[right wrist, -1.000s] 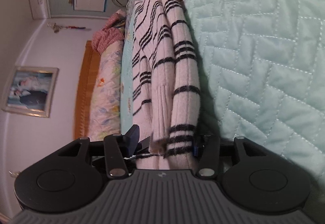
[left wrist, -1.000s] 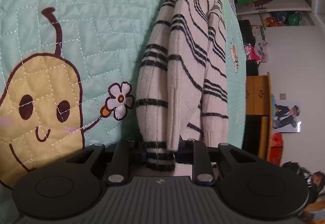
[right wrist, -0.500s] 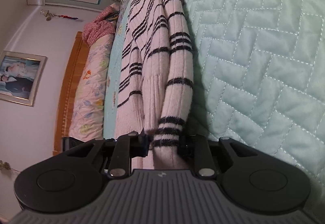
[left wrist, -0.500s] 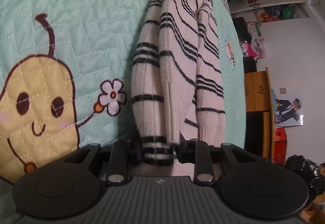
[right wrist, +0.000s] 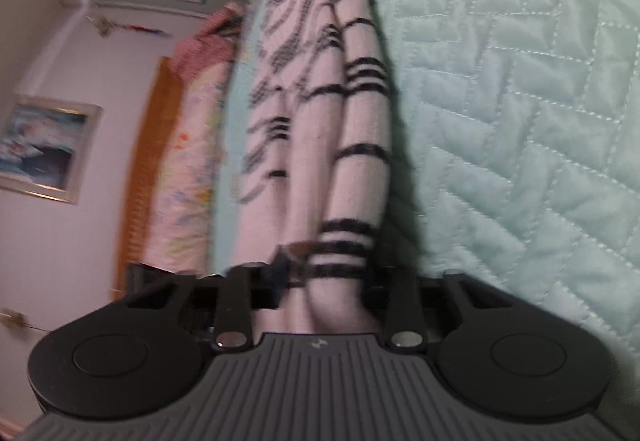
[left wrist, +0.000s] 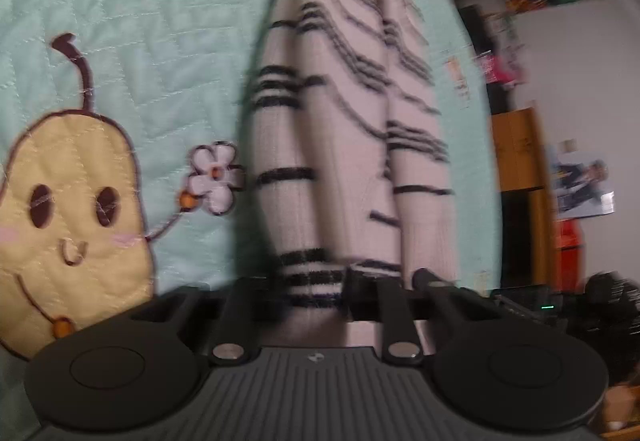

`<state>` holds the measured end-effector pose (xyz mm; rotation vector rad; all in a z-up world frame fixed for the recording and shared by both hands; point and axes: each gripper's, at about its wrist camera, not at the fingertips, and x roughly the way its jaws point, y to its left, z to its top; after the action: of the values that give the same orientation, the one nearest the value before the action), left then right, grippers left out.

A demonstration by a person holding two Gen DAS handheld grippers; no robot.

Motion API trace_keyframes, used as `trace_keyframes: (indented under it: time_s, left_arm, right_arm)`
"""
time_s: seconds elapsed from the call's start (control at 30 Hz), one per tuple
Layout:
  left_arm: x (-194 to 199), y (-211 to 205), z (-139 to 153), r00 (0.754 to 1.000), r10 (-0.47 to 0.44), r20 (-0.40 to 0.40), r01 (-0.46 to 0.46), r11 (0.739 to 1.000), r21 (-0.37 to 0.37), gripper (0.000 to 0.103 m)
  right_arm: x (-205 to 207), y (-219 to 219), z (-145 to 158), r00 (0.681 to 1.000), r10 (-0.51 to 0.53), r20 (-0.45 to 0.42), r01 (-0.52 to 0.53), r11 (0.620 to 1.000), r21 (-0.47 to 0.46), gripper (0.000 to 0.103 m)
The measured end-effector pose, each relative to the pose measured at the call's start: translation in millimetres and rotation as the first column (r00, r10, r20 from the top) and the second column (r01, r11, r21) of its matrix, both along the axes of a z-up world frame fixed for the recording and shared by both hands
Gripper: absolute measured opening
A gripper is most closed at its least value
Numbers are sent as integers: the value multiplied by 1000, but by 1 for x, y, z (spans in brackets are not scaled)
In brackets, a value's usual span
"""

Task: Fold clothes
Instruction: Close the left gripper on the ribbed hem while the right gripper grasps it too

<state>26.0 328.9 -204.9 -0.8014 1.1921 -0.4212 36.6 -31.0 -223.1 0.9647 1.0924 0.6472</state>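
A striped sweater (left wrist: 340,145), white with black bands, hangs bunched lengthwise between two handheld grippers above a mint-green quilted bedspread (right wrist: 520,89). The left gripper (left wrist: 308,291) has just been closing and now pinches one end of the knit, its jaws drawn in narrow on a fold marked by three dark stripes. The right gripper (right wrist: 324,281) has likewise just been closing and clamps the other end, a thick gather of fabric squeezed between its jaws. Both views are blurred, so the exact bite of the pads is hard to read, but cloth clearly fills each gap.

Gripping the garment at two ends seems meant to stretch it straight, letting its weight pull out creases before it is laid down and doubled over. The sweater sags in long ropes from each tool and appears to rest on the bedspread farther out, beside a stitched yellow pear (left wrist: 68,209) with a smiling face and a small flower (left wrist: 214,177). The fold itself looks not yet made; this reads as the pick-up stage. Soft, heavy knit could slip from so narrow a pinch.
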Motion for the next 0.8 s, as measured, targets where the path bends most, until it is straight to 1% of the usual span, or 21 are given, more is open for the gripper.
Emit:
trace_keyframes:
  time_s: [0.07,0.1,0.17,0.27,0.37,0.47,0.5,0.53,0.57,0.6,0.63,0.7,0.73,0.77,0.8]
  left_arm:
    - [-2,-3,6,1000,-10,19,10,1000,2,19]
    - [-2,-5,10,999,-15,29,15,1000,3,19]
    - [-6,-7,16,998,-24,52,25,999,-27,18]
    - [-11,-6,25,997,-30,70,33,999,-39,18]
    - [-18,2,27,998,-12,66,16,998,-61,18]
    - [-27,7,26,998,-14,59,18,997,-74,18]
    - [-30,8,25,998,-27,64,31,997,-68,18]
    - [-31,9,20,998,-24,49,26,998,-54,19]
    - [-30,11,11,1000,0,21,1,999,-48,19]
    - [-29,14,1,1000,28,-9,-28,999,-45,19]
    - [-29,18,-8,999,43,-23,-45,997,-69,20]
    - [-34,23,-12,998,60,-2,-59,992,-113,25]
    - [-37,24,-11,998,60,14,-58,991,-123,32]
    - [-39,25,-10,998,61,26,-57,989,-137,36]
    - [-40,27,-9,997,61,37,-55,987,-152,45]
  right_arm:
    - [-1,2,5,1000,-1,3,1,1000,-19,21]
    - [-1,2,7,1000,-4,3,4,1000,-14,21]
    - [-4,2,12,1000,-17,2,17,1000,22,20]
    - [-12,-1,19,1000,-30,9,30,997,76,19]
    - [-22,-6,20,998,-57,-2,57,994,90,18]
    - [-33,-9,16,997,-77,-19,79,991,104,18]
    - [-35,-8,15,997,-71,-16,72,993,92,18]
    - [-38,-6,14,998,-62,-12,63,995,77,18]
    - [-40,-5,13,998,-54,-8,55,997,61,18]
    - [-39,-2,10,998,-57,-14,57,998,13,18]
    - [-38,-2,6,998,-57,-18,58,998,11,18]
    - [-37,-3,1,998,-64,-23,64,998,27,20]
    - [-38,-5,0,997,-70,-26,71,997,40,24]
    - [-38,-6,1,998,-62,-23,63,997,51,28]
    - [-39,-7,1,998,-56,-25,58,997,55,29]
